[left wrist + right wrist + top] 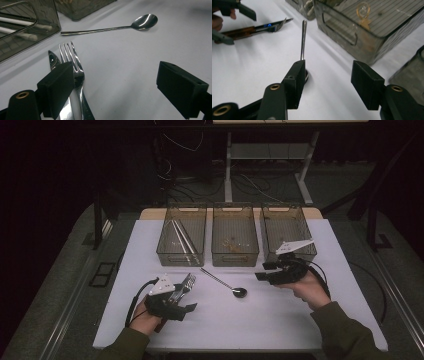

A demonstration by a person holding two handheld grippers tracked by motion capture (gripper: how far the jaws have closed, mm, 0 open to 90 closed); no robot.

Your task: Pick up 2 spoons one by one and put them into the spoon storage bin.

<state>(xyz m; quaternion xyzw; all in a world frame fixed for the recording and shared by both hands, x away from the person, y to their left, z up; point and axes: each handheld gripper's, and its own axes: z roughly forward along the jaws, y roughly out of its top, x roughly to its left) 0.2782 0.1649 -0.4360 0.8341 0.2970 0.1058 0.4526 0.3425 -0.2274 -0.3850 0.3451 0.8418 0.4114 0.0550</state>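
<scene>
The work in hand looks like sorting cutlery into the three bins point(235, 251) at the far side of the table point(280, 320), and this is the reach for the next piece. The spoon point(239, 291) lies flat on the white top between the two hands, bowl toward the person, handle pointing at the middle bin. The right gripper point(260, 276) sits just beside its bowl with jaws apart and nothing between them; in the right gripper view the spoon point(303, 37) runs away from the left jaw. The left gripper point(186, 308) rests open over the fork point(75, 67) and knife point(53, 59), clamping neither. Next, I judge, the right jaws must straddle the spoon and close.
</scene>
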